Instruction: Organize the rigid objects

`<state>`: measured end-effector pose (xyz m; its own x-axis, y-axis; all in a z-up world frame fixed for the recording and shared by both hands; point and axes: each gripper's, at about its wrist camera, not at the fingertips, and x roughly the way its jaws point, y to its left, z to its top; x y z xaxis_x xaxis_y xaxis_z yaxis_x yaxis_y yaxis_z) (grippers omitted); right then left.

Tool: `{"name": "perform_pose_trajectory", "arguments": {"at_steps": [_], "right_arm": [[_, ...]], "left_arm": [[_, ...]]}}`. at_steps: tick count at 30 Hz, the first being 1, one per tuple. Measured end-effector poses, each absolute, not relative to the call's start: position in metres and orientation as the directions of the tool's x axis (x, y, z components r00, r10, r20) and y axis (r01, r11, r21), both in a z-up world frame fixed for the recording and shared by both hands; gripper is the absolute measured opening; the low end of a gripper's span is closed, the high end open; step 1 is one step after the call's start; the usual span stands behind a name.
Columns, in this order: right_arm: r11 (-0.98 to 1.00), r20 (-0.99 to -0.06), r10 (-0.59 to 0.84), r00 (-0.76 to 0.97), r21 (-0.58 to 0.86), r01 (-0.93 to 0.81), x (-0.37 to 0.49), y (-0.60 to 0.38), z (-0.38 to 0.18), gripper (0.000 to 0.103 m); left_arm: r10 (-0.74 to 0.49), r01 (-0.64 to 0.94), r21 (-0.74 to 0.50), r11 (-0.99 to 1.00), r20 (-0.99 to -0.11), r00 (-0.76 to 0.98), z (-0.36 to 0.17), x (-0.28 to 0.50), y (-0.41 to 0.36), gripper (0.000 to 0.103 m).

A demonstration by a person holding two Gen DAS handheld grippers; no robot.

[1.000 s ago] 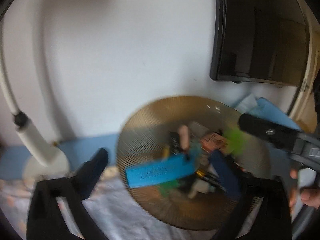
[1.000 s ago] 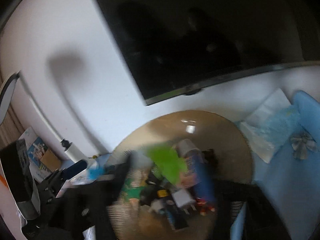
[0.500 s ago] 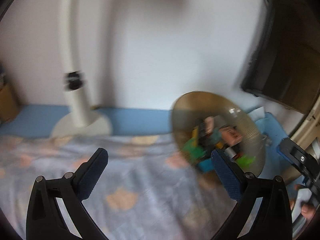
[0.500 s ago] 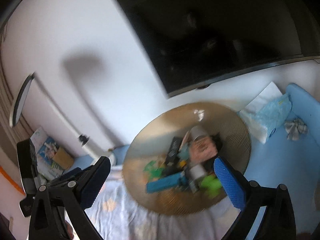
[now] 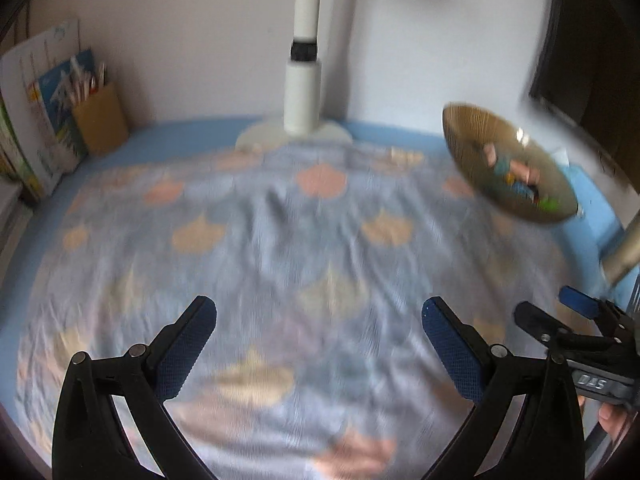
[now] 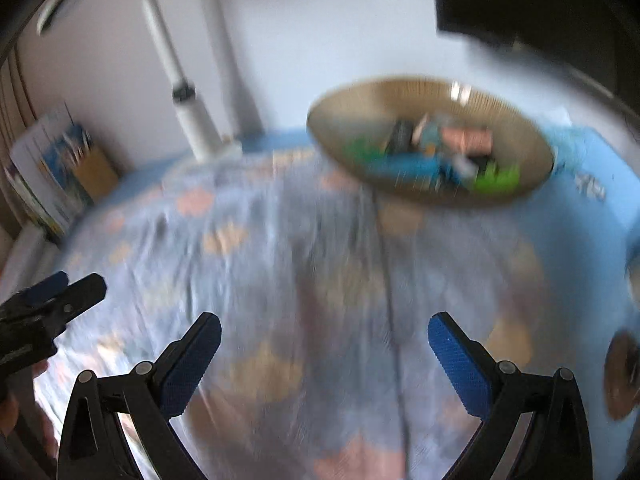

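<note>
A gold ribbed bowl (image 5: 472,136) stands at the far right of the table, filled with several small rigid objects. In the right wrist view the bowl (image 6: 352,100) holds a blue bar (image 6: 404,168), a green piece (image 6: 500,178) and a pink box (image 6: 466,140). My left gripper (image 5: 319,316) is open and empty, low over the patterned cloth (image 5: 280,240). My right gripper (image 6: 324,328) is open and empty, well short of the bowl. Both views are blurred.
A white lamp post (image 5: 303,80) with a round base stands at the back. A brown pencil holder (image 5: 100,120) and books (image 5: 44,120) stand at the back left. A dark monitor (image 6: 540,8) hangs at the back right.
Both grippers have pulled back from the bowl toward the near side of the table. The bowl now looks smaller and farther away, and much more of the cloth shows.
</note>
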<state>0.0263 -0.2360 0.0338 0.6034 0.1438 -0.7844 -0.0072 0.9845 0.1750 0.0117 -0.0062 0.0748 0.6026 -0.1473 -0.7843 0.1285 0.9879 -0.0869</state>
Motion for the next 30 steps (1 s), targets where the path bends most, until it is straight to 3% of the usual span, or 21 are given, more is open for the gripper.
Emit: {"name": "perform_pose_trajectory", "arguments": {"at_steps": [10, 30], "right_arm": [[0.996, -0.818, 0.066, 0.572, 0.023, -0.082, 0.011, -0.197, -0.009, 0.103], [0.996, -0.819, 0.070, 0.570, 0.028, -0.081, 0.012, -0.197, -0.010, 0.103]], "left_arm": [[-0.082, 0.132, -0.010, 0.991, -0.824, 0.561, 0.010, -0.007, -0.014, 0.103], [-0.083, 0.128, -0.012, 0.992, -0.822, 0.563, -0.012, -0.016, -0.014, 0.103]]}}
